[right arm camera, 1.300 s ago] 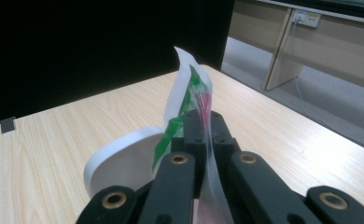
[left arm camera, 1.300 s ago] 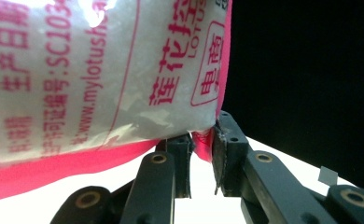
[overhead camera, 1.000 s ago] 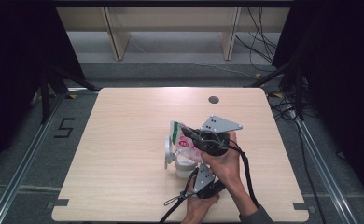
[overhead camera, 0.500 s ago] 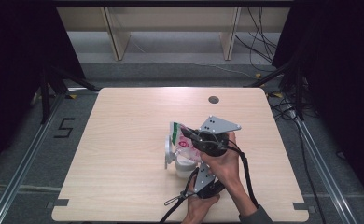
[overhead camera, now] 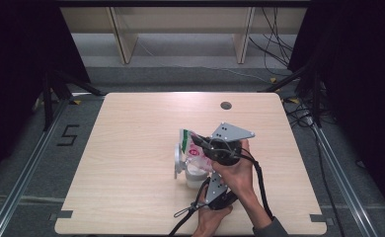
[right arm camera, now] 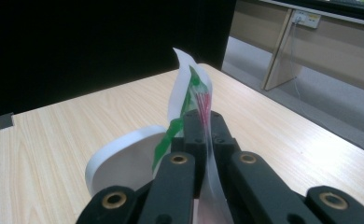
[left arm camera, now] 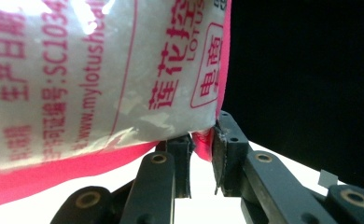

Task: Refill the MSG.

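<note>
Between the two claws, just above the near-middle of the table [overhead camera: 131, 148], hangs a printed plastic bag [overhead camera: 194, 150] of white powder or grains, tilted over a white cup [overhead camera: 194, 174] that stands directly beneath it; the right claw [right arm camera: 203, 122] is clenched flat on the thin upper edge of the bag, the film pinched tight between its pads with the green and red print rising just beyond the fingertips, and the round white rim of the cup shows just past and below those jaws; the left claw [left arm camera: 201, 148] comes up from under the bag and grips its pink bottom corner, the jaws nearly together with the sealed seam caught between them, while the bulk of the bag swells above and to the left of that grip; compared with the pictures of a second ago nothing has shifted, for both hands, the bag and the cup sit where they sat and neither grip has loosened; that stillness suggests a held pour, the contents probably settling toward the lower end, though whether anything is running into the cup cannot be told from here; the next move would likely be a steeper tip of the bag from the left claw's corner.
</note>
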`<state>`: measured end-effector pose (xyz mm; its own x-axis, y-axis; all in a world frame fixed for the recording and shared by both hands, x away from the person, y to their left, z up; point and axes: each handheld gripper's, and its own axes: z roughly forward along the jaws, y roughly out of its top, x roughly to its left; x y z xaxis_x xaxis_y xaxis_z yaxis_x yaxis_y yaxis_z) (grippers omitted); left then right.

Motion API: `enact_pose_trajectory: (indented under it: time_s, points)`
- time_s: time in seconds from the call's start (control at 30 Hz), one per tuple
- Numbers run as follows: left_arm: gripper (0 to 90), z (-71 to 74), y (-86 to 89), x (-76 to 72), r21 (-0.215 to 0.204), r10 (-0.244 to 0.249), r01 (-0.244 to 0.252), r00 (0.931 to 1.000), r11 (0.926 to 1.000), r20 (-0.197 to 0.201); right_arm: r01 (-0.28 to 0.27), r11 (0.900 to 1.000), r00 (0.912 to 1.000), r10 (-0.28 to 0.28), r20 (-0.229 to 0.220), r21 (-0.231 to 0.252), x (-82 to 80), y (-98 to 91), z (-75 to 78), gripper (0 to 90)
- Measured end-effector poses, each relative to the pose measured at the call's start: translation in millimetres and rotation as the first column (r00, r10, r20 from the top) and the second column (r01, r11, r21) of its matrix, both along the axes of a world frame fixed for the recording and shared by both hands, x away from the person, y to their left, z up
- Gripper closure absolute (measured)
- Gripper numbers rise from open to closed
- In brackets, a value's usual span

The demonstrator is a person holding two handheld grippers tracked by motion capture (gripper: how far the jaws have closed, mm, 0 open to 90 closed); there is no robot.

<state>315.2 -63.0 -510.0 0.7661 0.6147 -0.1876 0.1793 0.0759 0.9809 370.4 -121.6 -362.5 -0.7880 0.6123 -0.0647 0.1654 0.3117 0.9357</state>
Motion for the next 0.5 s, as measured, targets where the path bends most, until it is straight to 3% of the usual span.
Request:
enact_pose_trajectory:
  time_s: [0.5]
  points:
    - [78.1,0.0,0.0,0.0,-0.003,-0.003,0.003,1.0,1.0,0.006,-0.018,0.9998,0.9997,0.018,-0.017,0.003,-0.8,0.9,0.4,90.0]
